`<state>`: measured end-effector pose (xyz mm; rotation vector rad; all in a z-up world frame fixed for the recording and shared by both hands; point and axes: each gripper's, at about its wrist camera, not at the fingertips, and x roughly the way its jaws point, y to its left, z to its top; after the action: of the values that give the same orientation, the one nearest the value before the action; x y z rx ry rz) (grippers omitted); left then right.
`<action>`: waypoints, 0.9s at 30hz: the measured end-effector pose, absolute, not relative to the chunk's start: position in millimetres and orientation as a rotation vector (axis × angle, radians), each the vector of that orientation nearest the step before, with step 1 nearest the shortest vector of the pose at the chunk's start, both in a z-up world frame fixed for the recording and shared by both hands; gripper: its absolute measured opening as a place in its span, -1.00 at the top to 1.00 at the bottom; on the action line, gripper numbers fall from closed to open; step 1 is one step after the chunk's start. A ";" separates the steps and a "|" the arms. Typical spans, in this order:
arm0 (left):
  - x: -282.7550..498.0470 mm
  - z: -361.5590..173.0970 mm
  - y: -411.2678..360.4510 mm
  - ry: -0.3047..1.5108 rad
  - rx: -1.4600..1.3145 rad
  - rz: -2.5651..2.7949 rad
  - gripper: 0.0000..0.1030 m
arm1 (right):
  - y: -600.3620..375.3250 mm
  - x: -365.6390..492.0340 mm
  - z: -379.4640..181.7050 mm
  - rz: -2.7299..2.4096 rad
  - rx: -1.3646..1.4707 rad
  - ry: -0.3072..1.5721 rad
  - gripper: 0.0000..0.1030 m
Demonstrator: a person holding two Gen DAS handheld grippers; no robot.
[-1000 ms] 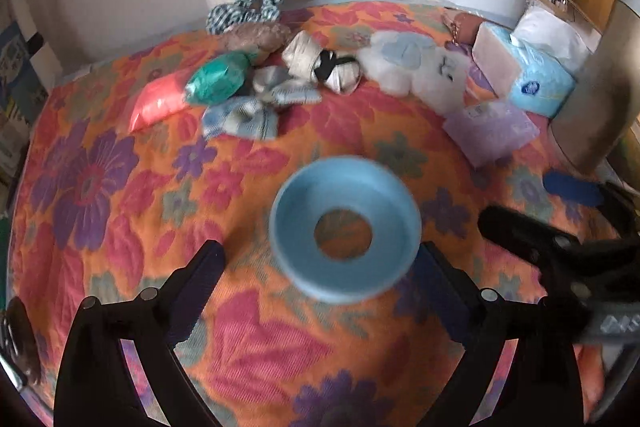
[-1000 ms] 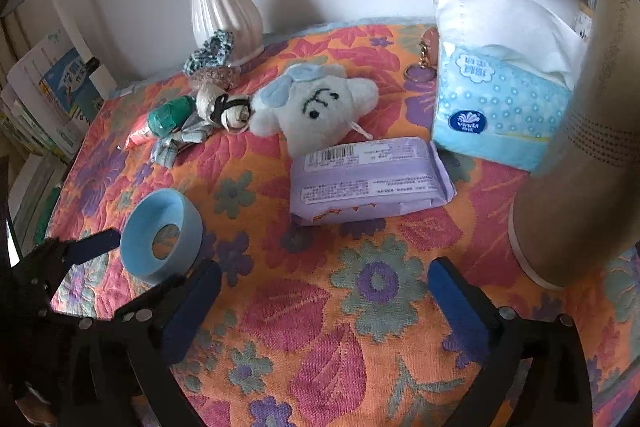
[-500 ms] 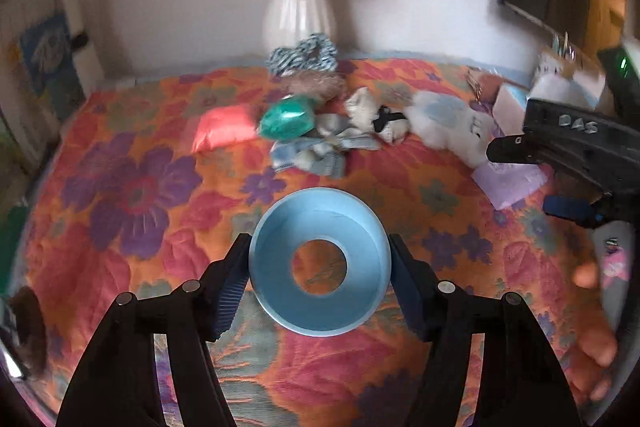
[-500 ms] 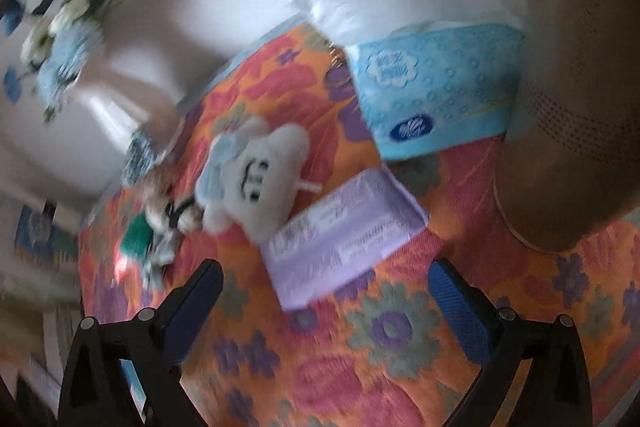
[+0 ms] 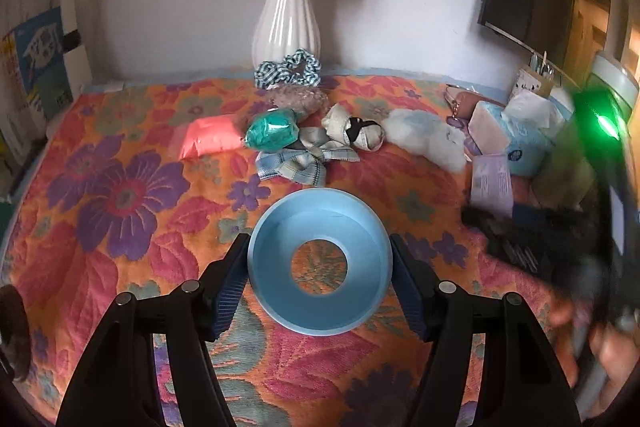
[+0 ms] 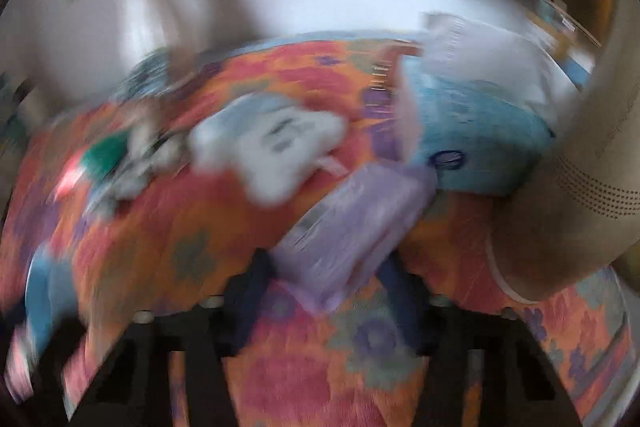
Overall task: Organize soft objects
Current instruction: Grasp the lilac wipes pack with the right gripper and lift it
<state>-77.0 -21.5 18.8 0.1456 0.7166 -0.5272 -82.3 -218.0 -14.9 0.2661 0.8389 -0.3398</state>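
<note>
Clamped between the left gripper (image 5: 319, 269)'s jaws, the blue ring (image 5: 319, 261) sits over the floral table (image 5: 120, 195). Through heavy blur, the right gripper (image 6: 326, 301) has its jaws either side of the purple packet (image 6: 352, 223); whether they grip it cannot be told. Beyond lie the plush toy (image 6: 276, 147) and tissue pack (image 6: 480, 143).

Left tongs (image 5: 319, 263) clamp the blue ring (image 5: 319, 261) above the floral cloth (image 5: 120, 195).
</note>
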 end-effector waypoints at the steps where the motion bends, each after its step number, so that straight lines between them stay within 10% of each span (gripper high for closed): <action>1: -78.8 19.1 -19.6 0.719 0.138 -0.527 -0.26 | -213.6 -90.2 -15.0 -0.290 0.239 0.841 0.21; 7: -77.7 18.6 -18.0 0.724 0.126 -0.531 -0.26 | -224.5 -137.0 -17.3 -0.191 0.314 0.839 0.18; 11: -80.3 18.5 -21.9 0.717 0.153 -0.527 -0.26 | -228.2 -136.0 -13.1 -0.124 0.414 0.867 -0.58; 17: -79.0 17.3 -21.2 0.720 0.156 -0.531 -0.26 | -232.5 -95.9 -14.9 -0.283 0.496 0.855 -0.68; 20: -78.4 17.2 -20.7 0.720 0.158 -0.534 -0.26 | -230.0 -73.7 -13.7 -0.354 0.436 0.853 -0.67; 25: -78.7 17.3 -20.6 0.718 0.161 -0.552 -0.26 | -214.6 -69.4 -11.1 -0.385 0.258 0.850 0.21; 27: -78.5 17.5 -20.3 0.718 0.159 -0.556 -0.26 | -210.9 -83.3 -8.2 -0.309 0.231 0.851 0.25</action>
<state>-78.5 -20.3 17.5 0.1592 0.7184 -0.5560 -83.3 -210.9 -8.2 0.2309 0.8512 -0.3094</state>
